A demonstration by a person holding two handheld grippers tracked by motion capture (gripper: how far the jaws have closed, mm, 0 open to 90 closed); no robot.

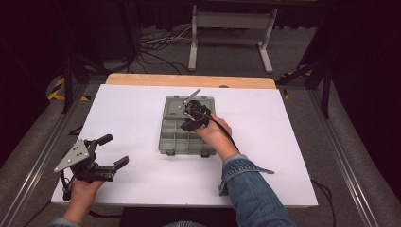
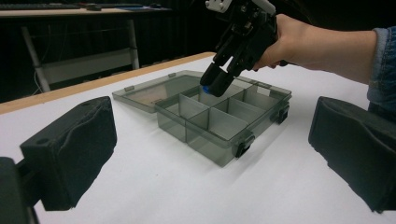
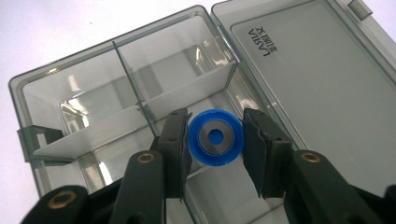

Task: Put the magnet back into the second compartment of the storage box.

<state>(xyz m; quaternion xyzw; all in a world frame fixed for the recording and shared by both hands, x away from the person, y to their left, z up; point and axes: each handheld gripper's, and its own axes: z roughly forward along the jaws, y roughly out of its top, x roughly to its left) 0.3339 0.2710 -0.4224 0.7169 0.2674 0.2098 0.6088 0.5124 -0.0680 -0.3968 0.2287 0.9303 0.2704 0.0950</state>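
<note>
A grey see-through compartment box [image 1: 175, 137] lies open at the table's middle, its lid [image 1: 182, 105] folded flat on the far side. My right gripper [image 1: 189, 124] points down over the box's far right compartments. In the right gripper view its pads [image 3: 175, 140] press on a small blue round spool [image 3: 215, 136] with a grey metal centre, held just above the dividers [image 3: 187, 93]. The left gripper view shows the spool's blue edge [image 2: 204, 88] under the right gripper [image 2: 217, 81]. My left gripper [image 1: 116, 150] rests at the table's front left, jaws wide apart with nothing between its pads [image 2: 74, 149].
The box's compartments [image 2: 219, 123] look bare, with two black latches [image 2: 243, 143] on its near side. A white table top [image 1: 283, 142] surrounds the box, with a wooden edge [image 1: 189, 80] at the back. A white frame [image 1: 231, 33] and cables stand on the floor beyond.
</note>
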